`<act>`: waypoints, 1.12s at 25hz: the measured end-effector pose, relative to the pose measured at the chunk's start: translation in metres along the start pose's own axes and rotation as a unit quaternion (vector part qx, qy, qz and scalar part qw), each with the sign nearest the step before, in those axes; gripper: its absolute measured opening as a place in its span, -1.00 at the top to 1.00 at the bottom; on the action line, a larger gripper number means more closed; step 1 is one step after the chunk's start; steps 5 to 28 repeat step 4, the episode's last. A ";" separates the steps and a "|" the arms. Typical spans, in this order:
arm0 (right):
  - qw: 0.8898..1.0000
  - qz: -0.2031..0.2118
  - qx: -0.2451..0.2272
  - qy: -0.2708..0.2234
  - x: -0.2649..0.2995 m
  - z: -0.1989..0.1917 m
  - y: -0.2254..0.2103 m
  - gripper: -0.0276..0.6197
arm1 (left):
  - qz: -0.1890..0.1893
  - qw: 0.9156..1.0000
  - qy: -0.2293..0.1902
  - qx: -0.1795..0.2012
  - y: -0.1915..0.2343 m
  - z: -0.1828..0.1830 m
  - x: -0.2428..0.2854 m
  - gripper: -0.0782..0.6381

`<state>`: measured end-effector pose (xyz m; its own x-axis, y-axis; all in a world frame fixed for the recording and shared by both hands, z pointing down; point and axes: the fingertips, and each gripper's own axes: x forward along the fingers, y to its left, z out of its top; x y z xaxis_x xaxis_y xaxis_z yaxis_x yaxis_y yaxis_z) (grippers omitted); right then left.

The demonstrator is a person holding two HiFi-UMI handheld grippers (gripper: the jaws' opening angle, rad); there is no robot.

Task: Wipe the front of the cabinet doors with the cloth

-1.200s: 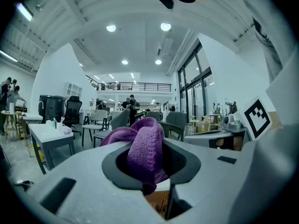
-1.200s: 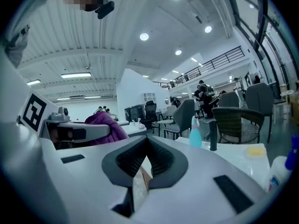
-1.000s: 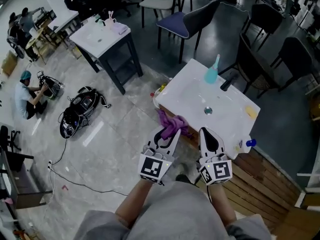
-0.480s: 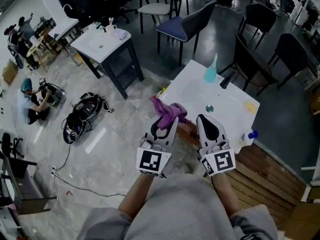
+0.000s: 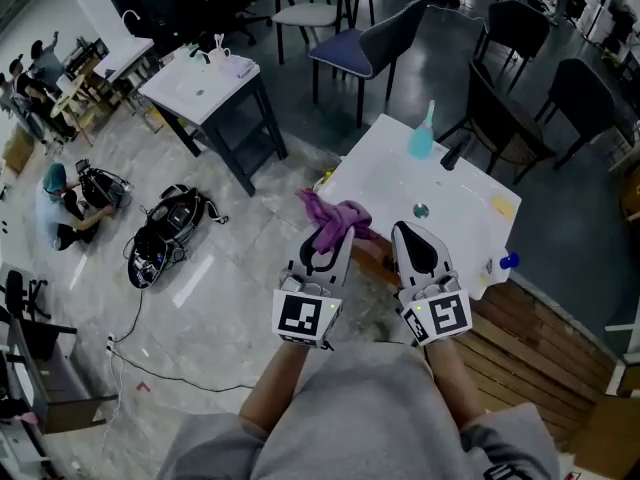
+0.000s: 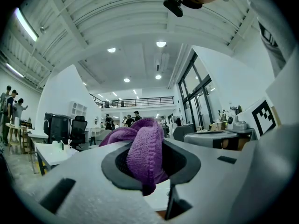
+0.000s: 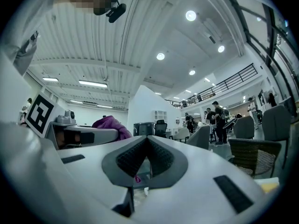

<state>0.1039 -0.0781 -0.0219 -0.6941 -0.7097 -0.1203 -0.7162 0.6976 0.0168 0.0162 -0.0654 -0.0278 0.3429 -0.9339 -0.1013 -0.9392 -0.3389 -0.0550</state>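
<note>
Left gripper [image 5: 330,246]: clamped on the purple cloth [image 5: 336,218], which bunches up above its jaws.
Right gripper [image 5: 415,240]: jaws together, nothing between them.
Cloth's place: over the near edge of the white sink counter [image 5: 385,183]; the cabinet doors below are barely seen.
Advice: lower the cloth to the door fronts, press it flat, and stroke evenly.
Count: one cloth, two grippers, one teal bottle [image 5: 422,138], one blue-capped bottle [image 5: 497,265].

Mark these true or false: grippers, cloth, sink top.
1. The left gripper is shut on the purple cloth. True.
2. The right gripper grips the cloth too. False: its fingers are together on nothing.
3. A teal bottle stands on the white sink top. True.
4. The yellow sponge lies on the floor. False: it lies on the sink top, near its right corner.
</note>
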 end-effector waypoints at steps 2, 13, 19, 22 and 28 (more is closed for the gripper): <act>1.000 0.001 -0.001 0.001 0.002 -0.002 0.000 0.89 | -0.003 1.000 -0.002 0.007 0.002 -0.004 0.002 0.50; 1.000 0.001 -0.001 0.003 0.003 -0.005 0.001 0.89 | -0.006 1.000 -0.002 0.013 0.003 -0.008 0.003 0.50; 1.000 0.001 -0.001 0.003 0.003 -0.005 0.001 0.89 | -0.006 1.000 -0.002 0.013 0.003 -0.008 0.003 0.50; 1.000 0.001 -0.001 0.003 0.003 -0.005 0.001 0.89 | -0.006 1.000 -0.002 0.013 0.003 -0.008 0.003 0.50; 1.000 0.001 -0.001 0.003 0.003 -0.005 0.001 0.89 | -0.006 1.000 -0.002 0.013 0.003 -0.008 0.003 0.50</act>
